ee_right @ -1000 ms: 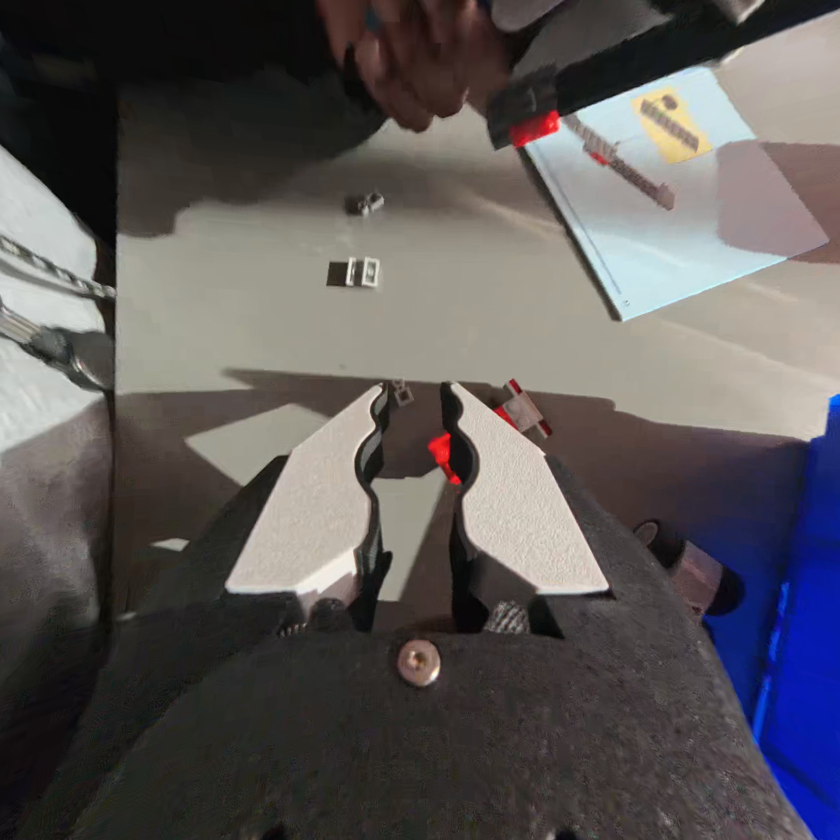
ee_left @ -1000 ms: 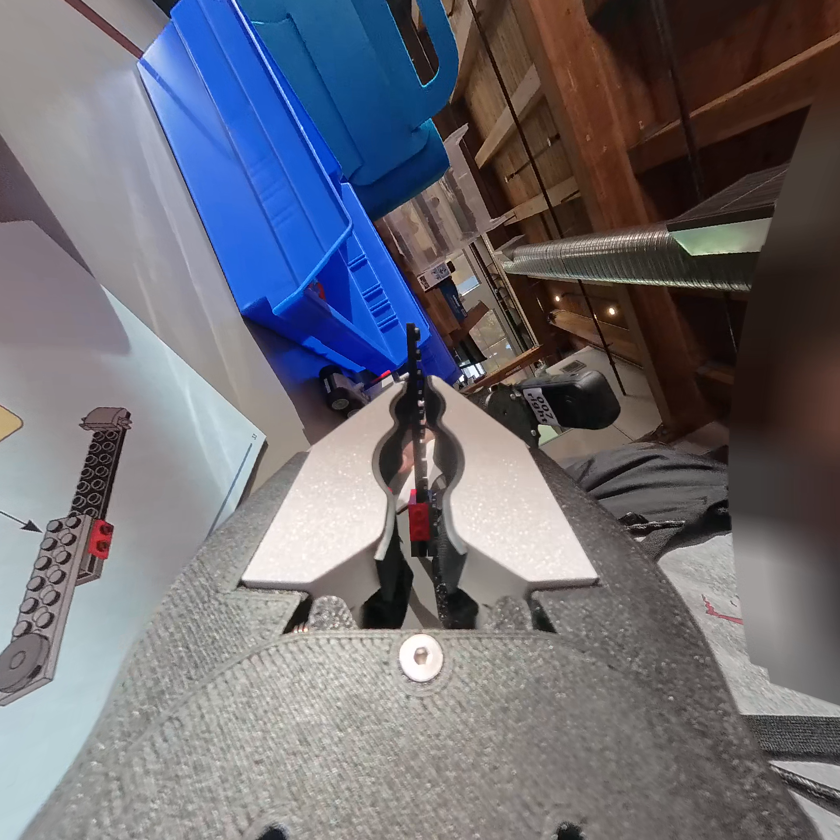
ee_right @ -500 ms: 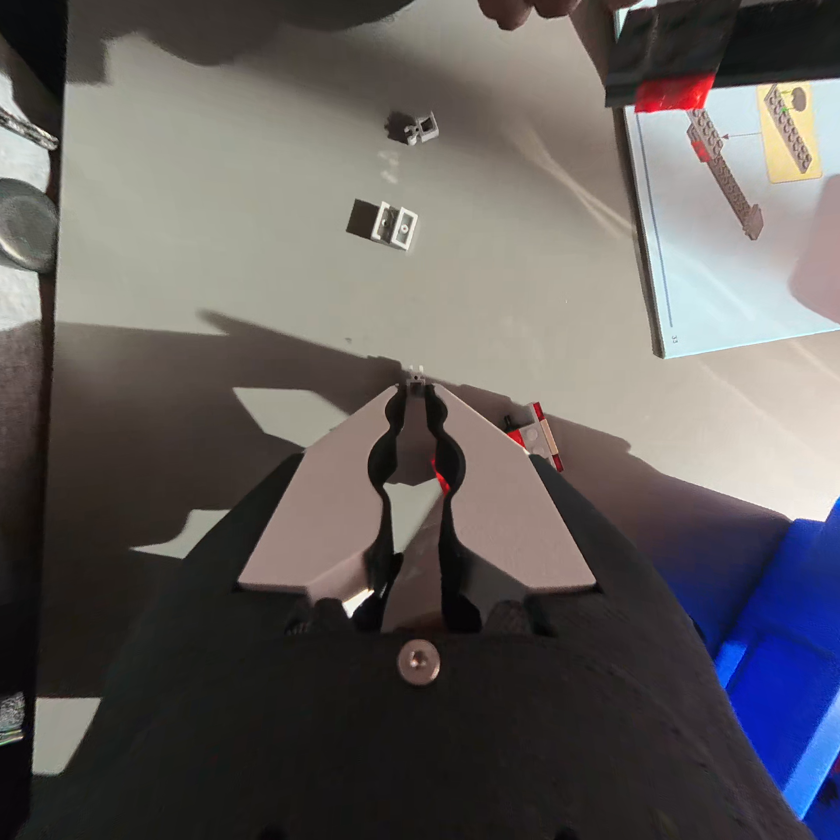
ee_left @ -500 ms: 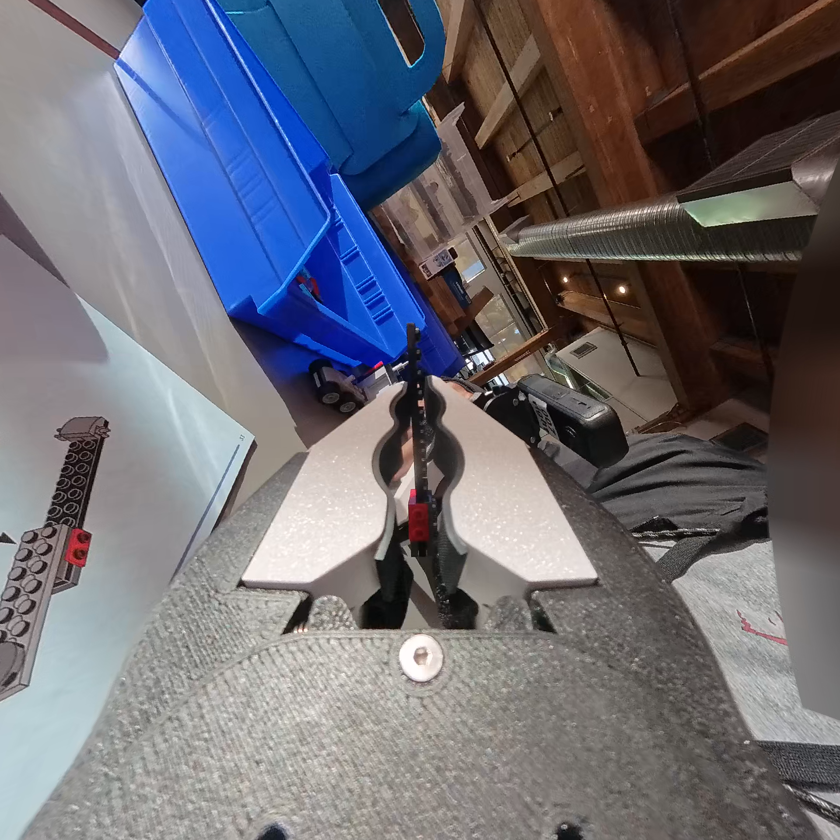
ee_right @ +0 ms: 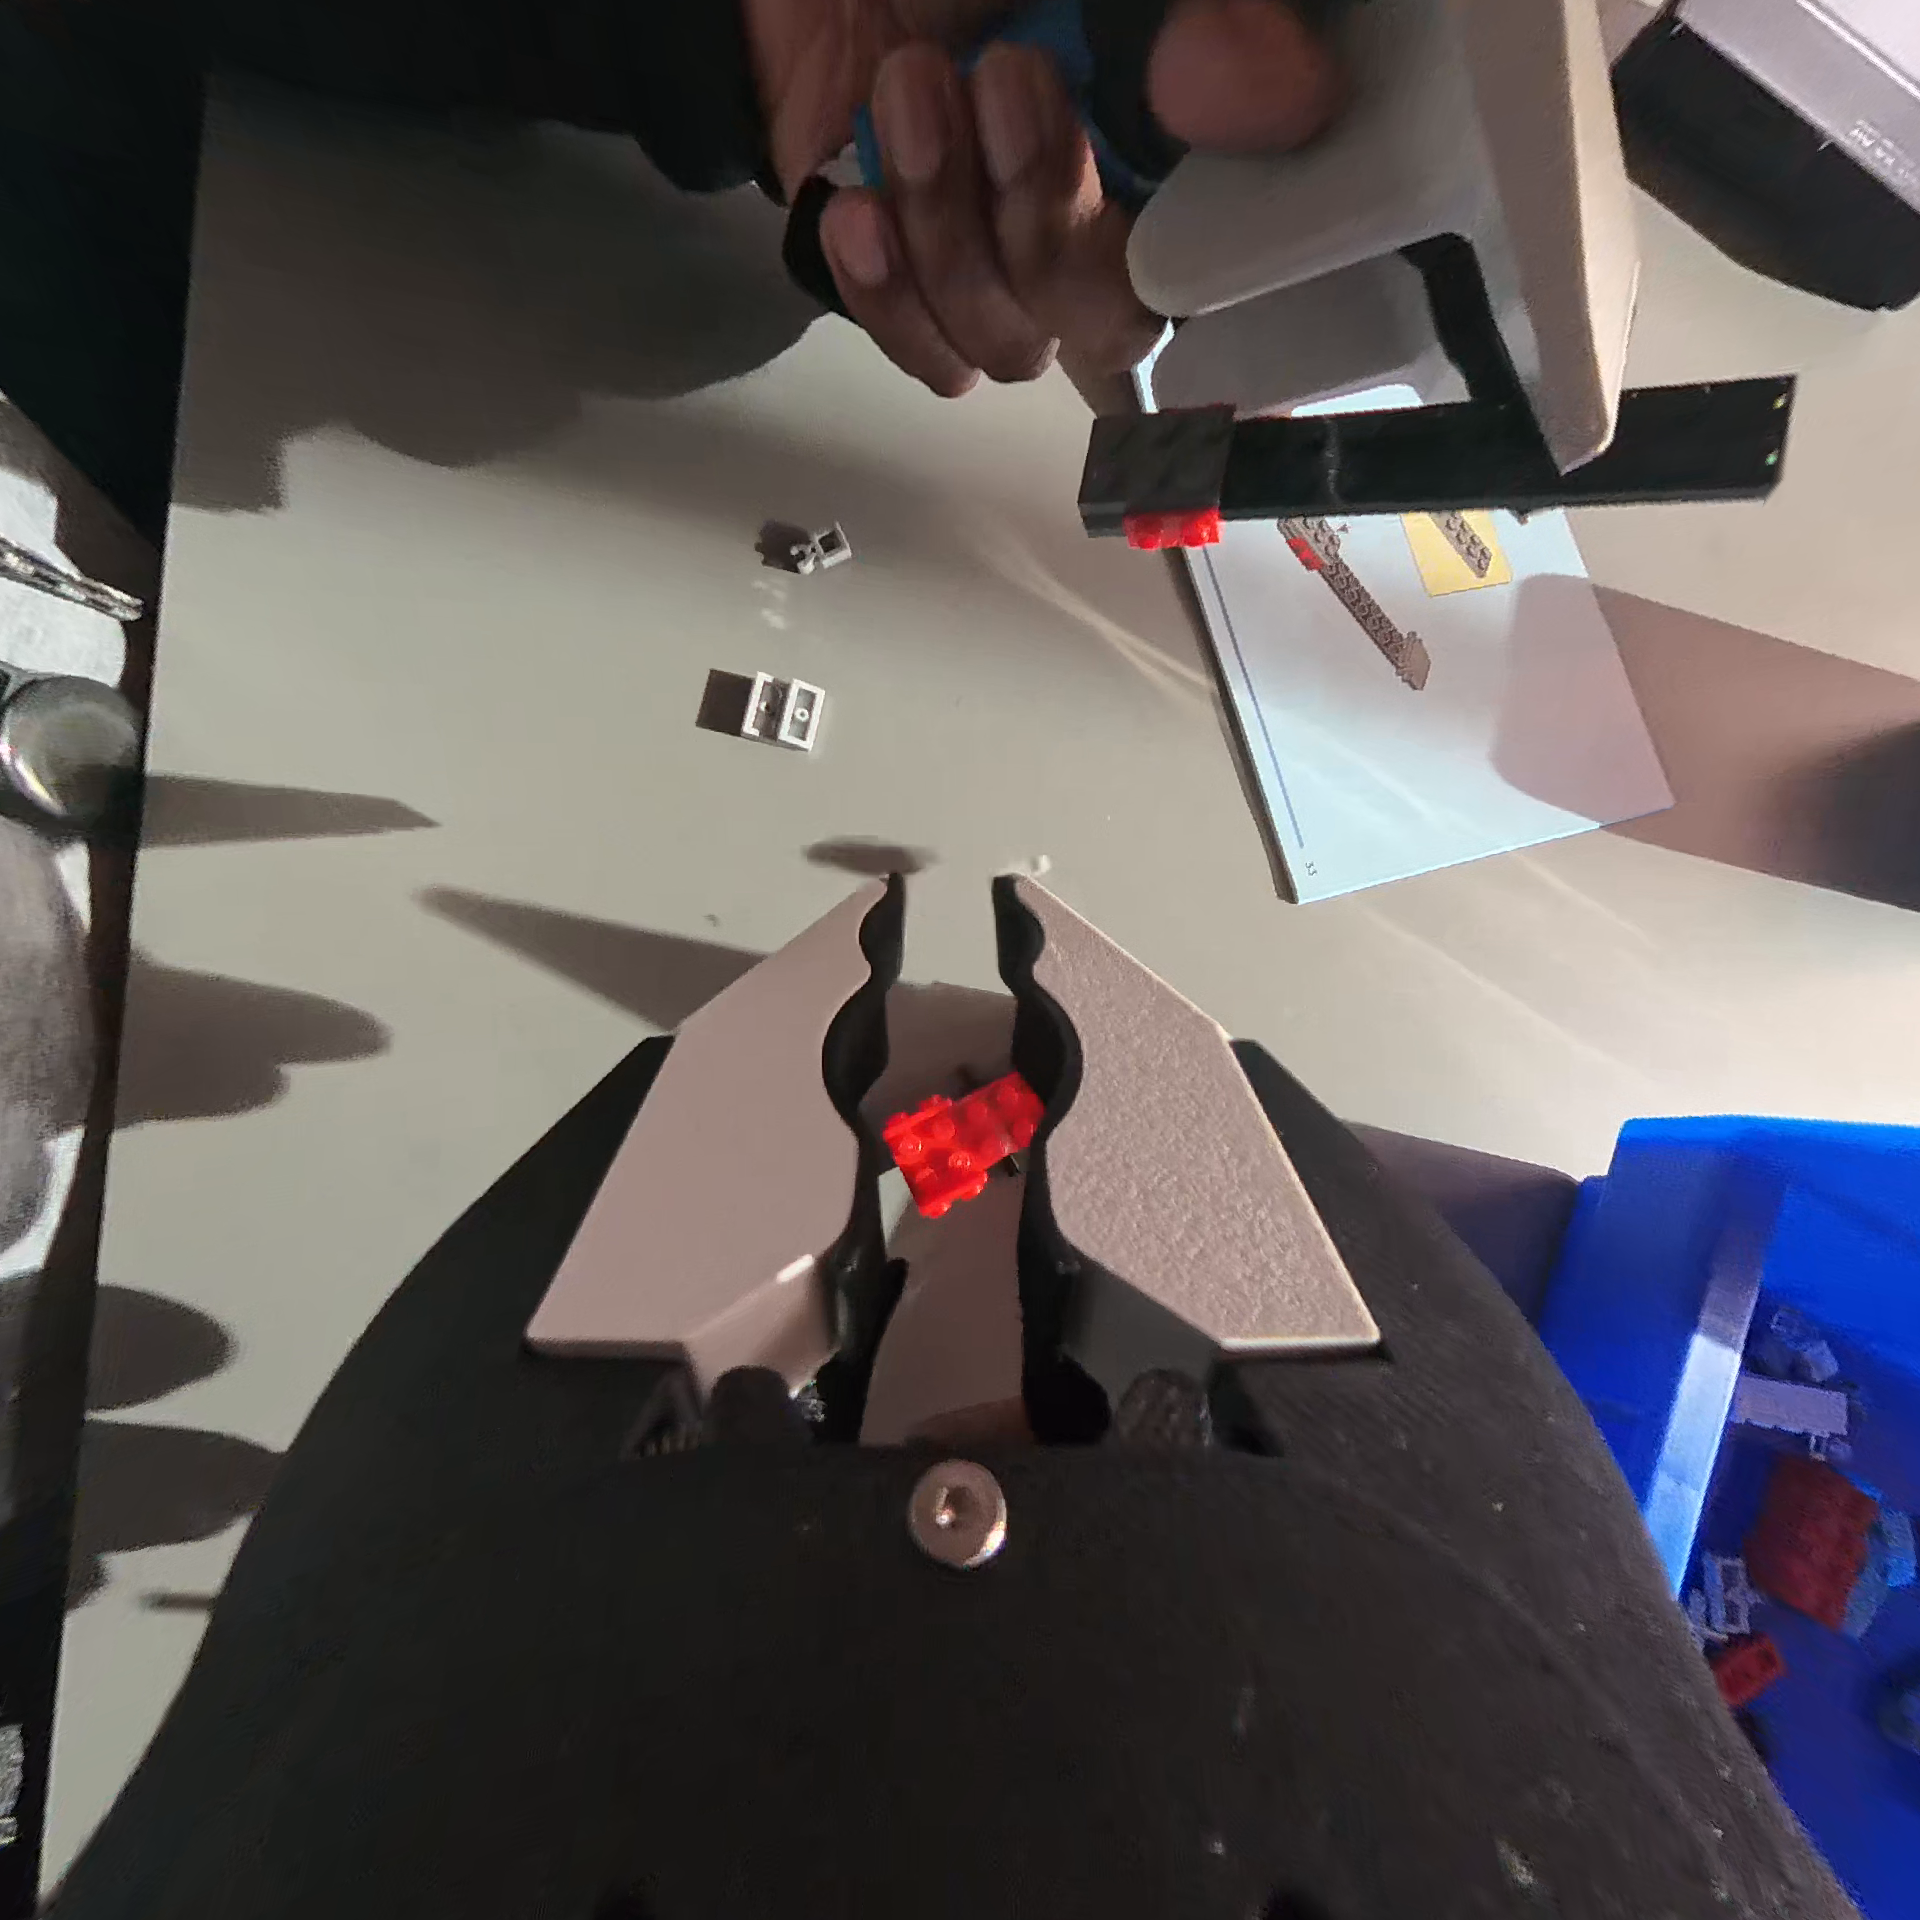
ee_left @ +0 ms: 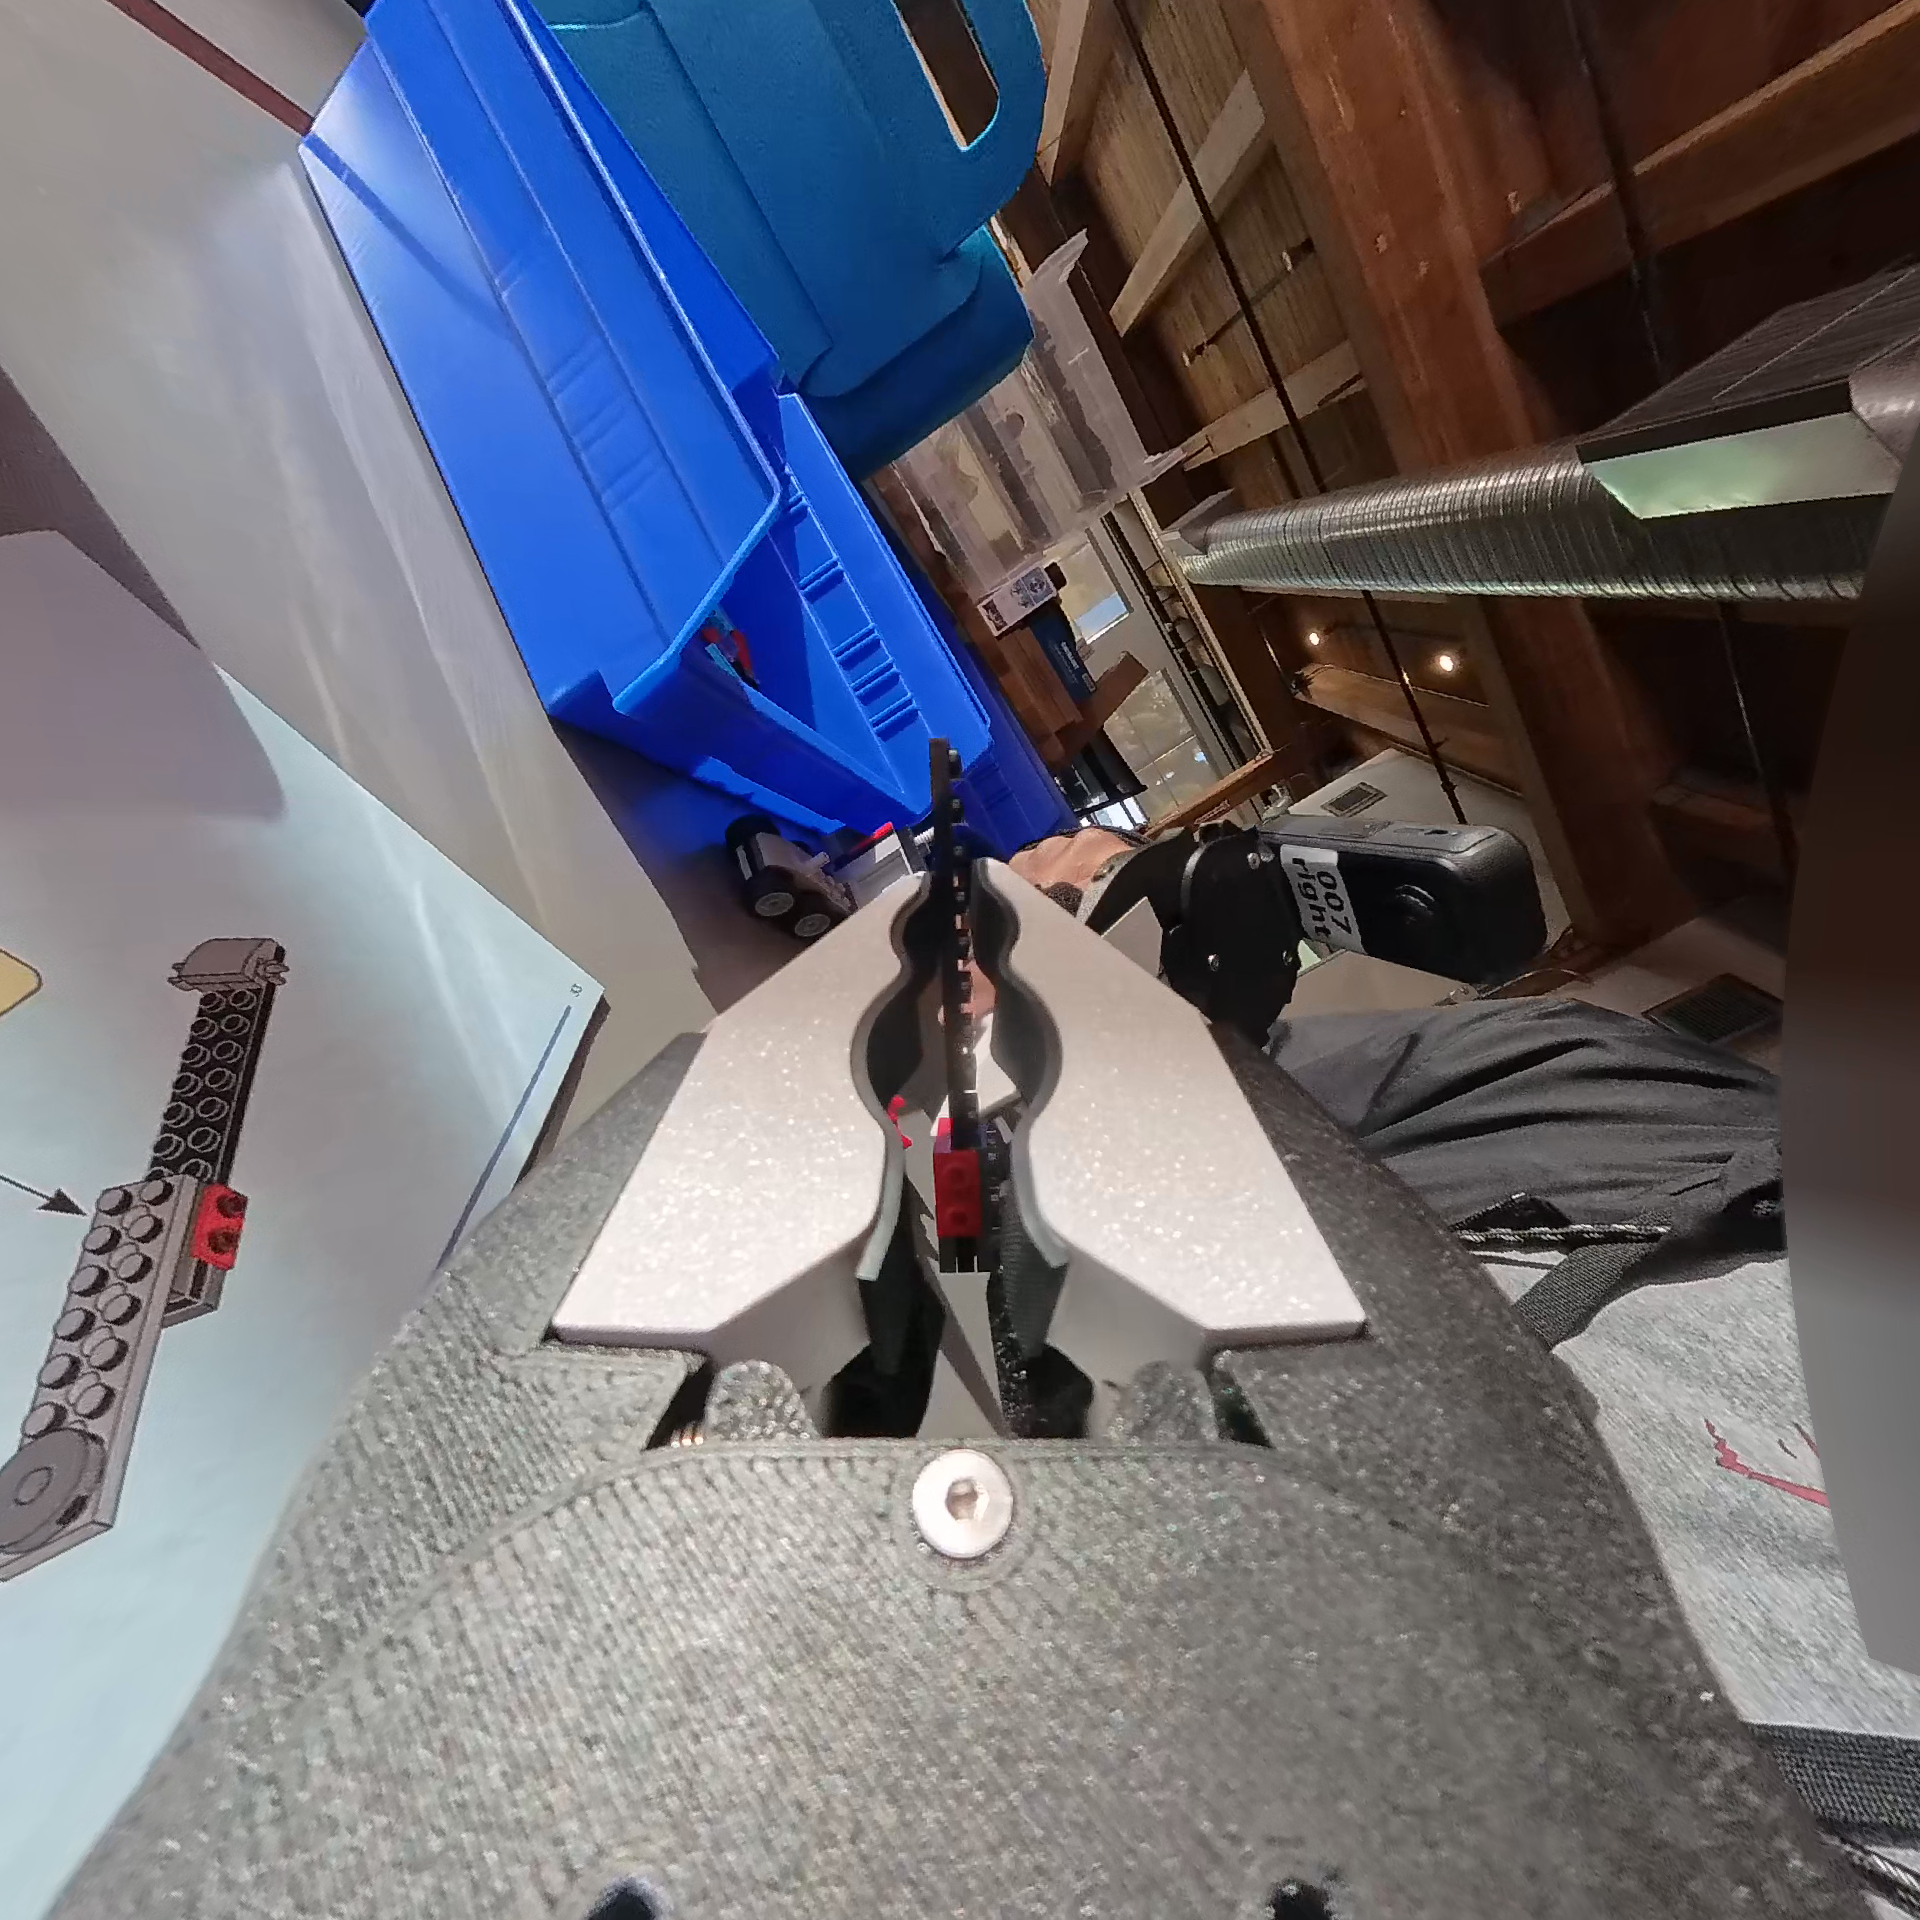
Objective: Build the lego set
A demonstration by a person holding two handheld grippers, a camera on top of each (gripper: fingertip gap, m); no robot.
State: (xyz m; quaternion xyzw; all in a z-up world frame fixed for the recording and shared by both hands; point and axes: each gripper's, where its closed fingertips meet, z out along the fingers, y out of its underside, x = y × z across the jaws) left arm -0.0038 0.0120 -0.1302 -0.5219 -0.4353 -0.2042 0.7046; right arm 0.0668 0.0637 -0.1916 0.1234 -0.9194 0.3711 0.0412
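While left gripper point(ee_left: 954, 904) clamps black plate point(ee_left: 948, 831), right gripper point(ee_right: 943, 883) gapes.

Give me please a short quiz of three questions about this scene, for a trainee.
1. True or false: the left tool is shut on the long black plate.
2. What lies on the table between the fingers of the right tool? A. the red brick B. a wheel C. a grey plate
3. Fill in: the booklet lies under the ____ tool.

Key
1. true
2. A
3. left
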